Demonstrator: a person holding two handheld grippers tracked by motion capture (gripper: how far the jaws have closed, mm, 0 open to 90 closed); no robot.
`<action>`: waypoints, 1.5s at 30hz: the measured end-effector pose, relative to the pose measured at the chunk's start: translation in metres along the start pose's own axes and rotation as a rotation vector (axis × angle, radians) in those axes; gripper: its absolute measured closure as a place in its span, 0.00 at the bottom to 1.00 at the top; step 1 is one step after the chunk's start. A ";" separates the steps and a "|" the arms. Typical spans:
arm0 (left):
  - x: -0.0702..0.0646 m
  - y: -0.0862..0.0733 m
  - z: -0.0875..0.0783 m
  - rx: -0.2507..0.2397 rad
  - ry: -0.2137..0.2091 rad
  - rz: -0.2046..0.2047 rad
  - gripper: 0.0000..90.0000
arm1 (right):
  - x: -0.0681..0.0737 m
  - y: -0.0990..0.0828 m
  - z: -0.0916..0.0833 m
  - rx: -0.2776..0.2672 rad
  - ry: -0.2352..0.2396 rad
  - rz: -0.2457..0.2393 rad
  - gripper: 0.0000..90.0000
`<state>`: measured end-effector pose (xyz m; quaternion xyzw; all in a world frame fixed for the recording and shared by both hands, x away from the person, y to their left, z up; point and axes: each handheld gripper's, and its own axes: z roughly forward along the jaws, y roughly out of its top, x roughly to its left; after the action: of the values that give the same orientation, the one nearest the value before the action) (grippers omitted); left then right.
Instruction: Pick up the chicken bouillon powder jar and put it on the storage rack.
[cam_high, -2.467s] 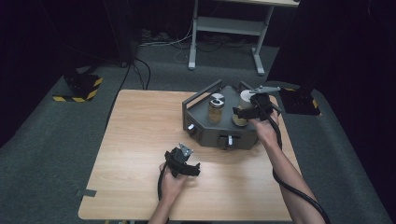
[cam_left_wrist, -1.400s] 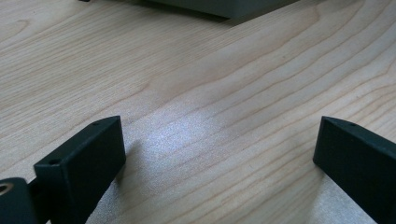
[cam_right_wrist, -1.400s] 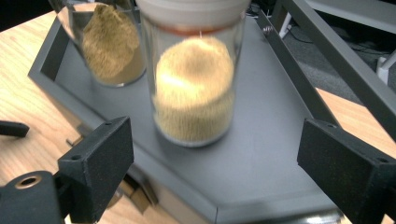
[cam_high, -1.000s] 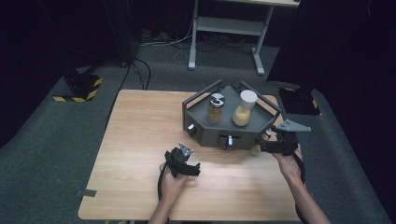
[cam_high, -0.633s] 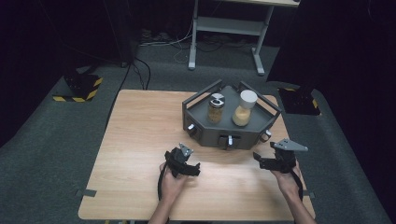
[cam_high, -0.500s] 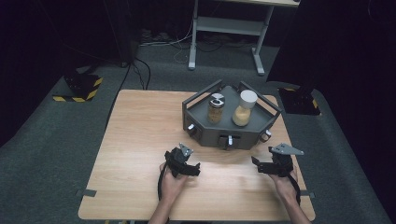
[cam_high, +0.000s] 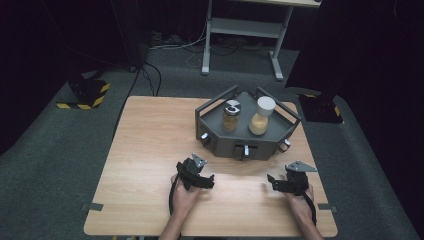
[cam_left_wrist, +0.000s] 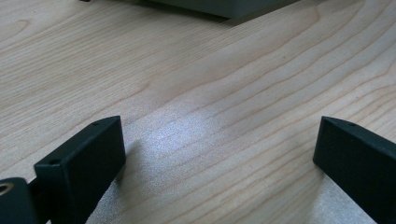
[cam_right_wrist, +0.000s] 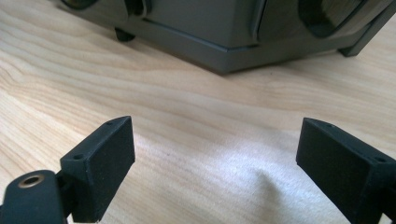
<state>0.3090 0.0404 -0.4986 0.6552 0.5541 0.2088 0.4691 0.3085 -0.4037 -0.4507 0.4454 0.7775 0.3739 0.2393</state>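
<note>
Both tools, the left tool (cam_high: 204, 181) and right tool (cam_high: 272, 183), were rested with jaws apart and empty on the surface (cam_high: 150, 150) before the grey rack (cam_high: 245, 137), where both jars (cam_high: 259, 116) stood, so the placing was judged complete and nothing further called for.

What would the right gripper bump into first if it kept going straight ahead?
Probably the dark grey rack. The right gripper has open, empty jaws aimed over bare table at the rack's front wall; how far off that is stays hard to judge.
</note>
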 end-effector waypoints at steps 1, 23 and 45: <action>0.000 0.000 0.000 0.000 -0.001 0.000 0.02 | 0.000 -0.001 0.001 0.004 -0.001 -0.002 0.12; 0.000 0.000 0.000 -0.003 0.000 -0.003 0.02 | 0.004 0.002 0.008 0.074 0.003 0.004 0.11; -0.001 -0.001 0.000 -0.004 0.001 -0.004 0.03 | 0.003 0.002 0.008 0.073 0.007 0.010 0.11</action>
<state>0.3085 0.0399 -0.4992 0.6530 0.5553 0.2092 0.4706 0.3140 -0.3977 -0.4547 0.4565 0.7892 0.3479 0.2185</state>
